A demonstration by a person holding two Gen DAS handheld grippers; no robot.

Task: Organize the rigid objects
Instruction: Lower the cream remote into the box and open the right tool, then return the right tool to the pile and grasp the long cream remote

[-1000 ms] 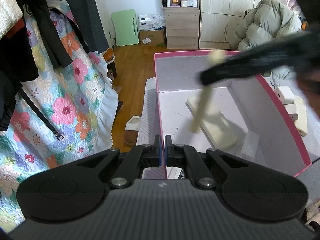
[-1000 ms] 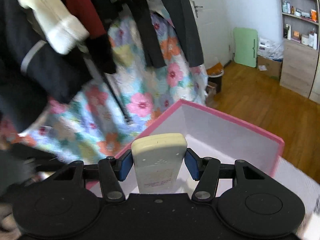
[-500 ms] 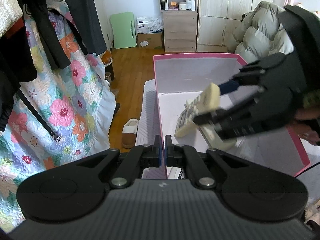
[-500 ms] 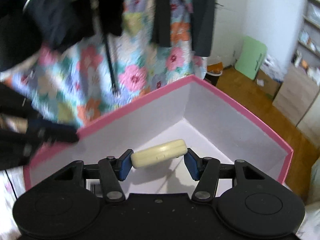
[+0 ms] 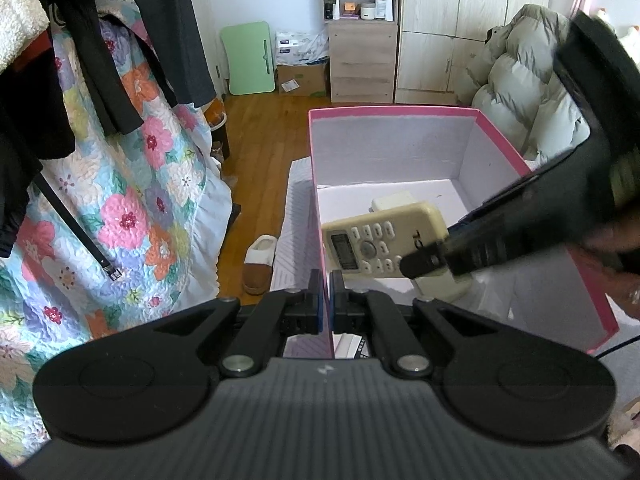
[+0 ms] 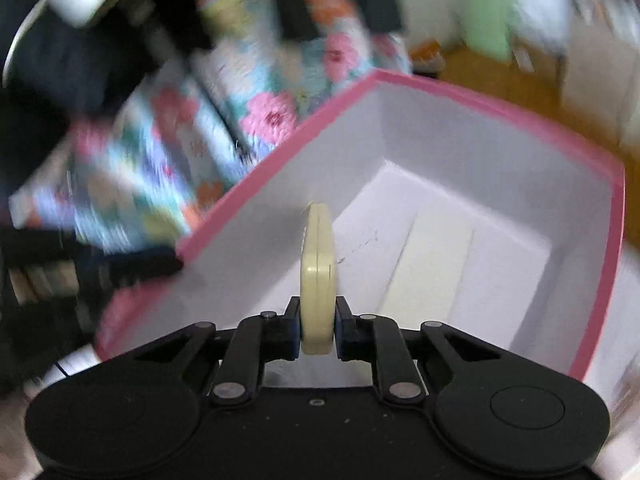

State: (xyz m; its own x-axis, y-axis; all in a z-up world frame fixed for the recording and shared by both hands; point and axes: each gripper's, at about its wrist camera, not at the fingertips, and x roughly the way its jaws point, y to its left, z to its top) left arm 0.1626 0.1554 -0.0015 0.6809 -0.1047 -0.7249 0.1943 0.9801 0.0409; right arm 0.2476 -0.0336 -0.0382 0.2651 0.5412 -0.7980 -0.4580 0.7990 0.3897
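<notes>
A pink box (image 5: pixel 400 110) with a white inside stands open in front of me. My left gripper (image 5: pixel 326 304) is shut on its near left wall and holds still. My right gripper (image 5: pixel 424 260) reaches in from the right with a cream remote (image 5: pixel 384 240), button side up, low over the box floor. In the right wrist view that remote (image 6: pixel 318 264) stands edge-on between the blue pads of the right gripper (image 6: pixel 318 320), whose jaws are closing and press on its two flat faces. A second cream remote (image 6: pixel 432 256) lies flat on the floor of the box (image 6: pixel 480 96).
A floral quilt (image 5: pixel 132 208) and dark clothes hang at the left. A slipper (image 5: pixel 260 260) sits on the wooden floor beside the box. A puffer jacket (image 5: pixel 520 92) lies behind it, in front of wooden cabinets (image 5: pixel 460 28). A hand (image 5: pixel 624 280) holds the right gripper.
The right gripper has sunk into the box and rolled. The remote, gripped across its width before, now stands edge-on between much narrower jaws. The left gripper has not moved.
</notes>
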